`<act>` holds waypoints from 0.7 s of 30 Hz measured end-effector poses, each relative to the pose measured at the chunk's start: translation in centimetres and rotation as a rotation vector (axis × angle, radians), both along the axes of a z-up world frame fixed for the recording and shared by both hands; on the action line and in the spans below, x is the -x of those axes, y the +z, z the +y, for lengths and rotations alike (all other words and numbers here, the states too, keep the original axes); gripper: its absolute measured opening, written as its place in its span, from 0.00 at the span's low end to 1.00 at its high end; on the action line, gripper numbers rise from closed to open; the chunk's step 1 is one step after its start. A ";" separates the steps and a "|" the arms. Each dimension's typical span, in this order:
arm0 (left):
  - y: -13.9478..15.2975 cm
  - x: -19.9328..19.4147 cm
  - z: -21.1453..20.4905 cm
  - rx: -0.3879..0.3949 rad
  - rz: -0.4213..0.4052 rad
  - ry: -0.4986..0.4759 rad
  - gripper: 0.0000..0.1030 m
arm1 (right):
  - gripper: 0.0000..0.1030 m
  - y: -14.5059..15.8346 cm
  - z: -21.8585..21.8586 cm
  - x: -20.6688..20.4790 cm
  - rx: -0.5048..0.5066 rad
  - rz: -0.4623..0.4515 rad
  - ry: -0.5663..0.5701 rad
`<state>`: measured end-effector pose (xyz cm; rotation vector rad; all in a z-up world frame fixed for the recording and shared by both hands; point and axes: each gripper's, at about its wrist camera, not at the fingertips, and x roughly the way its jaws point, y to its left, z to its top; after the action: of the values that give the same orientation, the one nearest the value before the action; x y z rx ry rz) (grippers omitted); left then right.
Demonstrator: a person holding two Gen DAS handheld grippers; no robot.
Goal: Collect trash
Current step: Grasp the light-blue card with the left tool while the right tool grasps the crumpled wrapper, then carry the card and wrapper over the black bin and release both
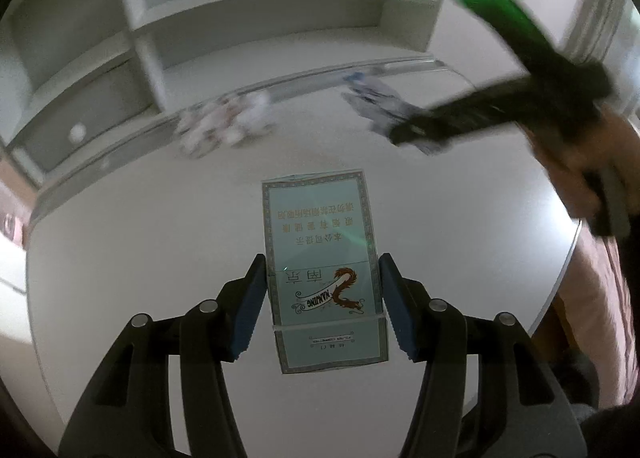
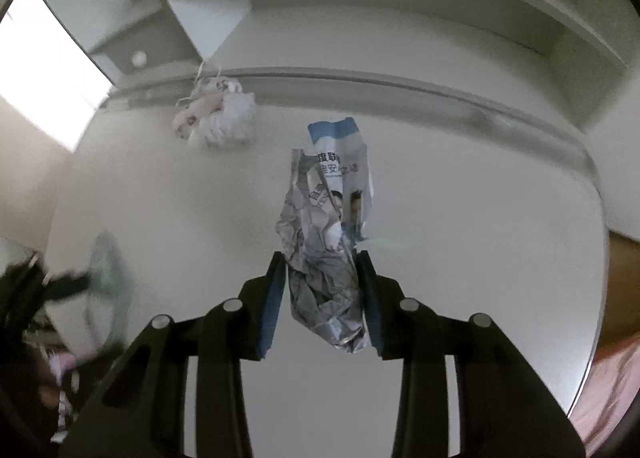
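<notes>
Here, left gripper point(image 1: 322, 270) clamping NANJING cigarette pack point(image 1: 320, 250), "FILTER CIGARETTES".

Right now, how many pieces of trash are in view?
3: cigarette pack in the left gripper, crumpled newspaper in the right gripper, white wad by the table's far edge.

Left gripper point(image 1: 322, 278) clamped on a pale green cigarette pack point(image 1: 320, 258) above the white desk point(image 1: 160, 258). Farther back, a blurred white wad point(image 1: 224, 126). At right, right gripper point(image 1: 404, 132) with crumpled newspaper point(image 1: 372, 102).
</notes>
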<state>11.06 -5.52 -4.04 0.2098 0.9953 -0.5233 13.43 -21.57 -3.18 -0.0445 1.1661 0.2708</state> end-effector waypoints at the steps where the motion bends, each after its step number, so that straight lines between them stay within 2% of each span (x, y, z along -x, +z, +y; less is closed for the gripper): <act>1: 0.0 0.2 -1.4 0.004 -0.004 -0.023 0.53 | 0.35 0.4 -1.7 2.1 -0.007 -0.030 -0.031; 4: -0.1 0.9 -5.7 0.033 -0.004 -0.102 0.53 | 0.35 0.8 -7.8 8.4 -0.027 -0.094 -0.160; 7: 0.0 3.6 -11.6 0.050 -0.033 -0.221 0.53 | 0.35 0.2 -14.5 15.4 -0.022 -0.139 -0.342; 11: -0.4 9.2 -21.5 0.101 -0.018 -0.459 0.53 | 0.35 -1.8 -23.3 24.9 -0.028 -0.141 -0.613; 13: -1.1 11.4 -25.2 0.107 0.005 -0.547 0.53 | 0.35 -3.5 -26.4 28.9 -0.053 -0.122 -0.713; 17: -4.6 17.0 -33.3 0.099 0.082 -0.739 0.53 | 0.35 -8.0 -31.5 35.2 -0.077 -0.057 -0.878; 21: -9.6 20.5 -38.0 0.040 0.146 -0.834 0.53 | 0.36 -12.7 -35.1 39.2 -0.117 0.012 -0.963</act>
<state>-9.43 -43.54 -13.61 0.5651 1.0140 -1.3310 -25.79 -56.69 -15.85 0.6089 1.0614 -0.5141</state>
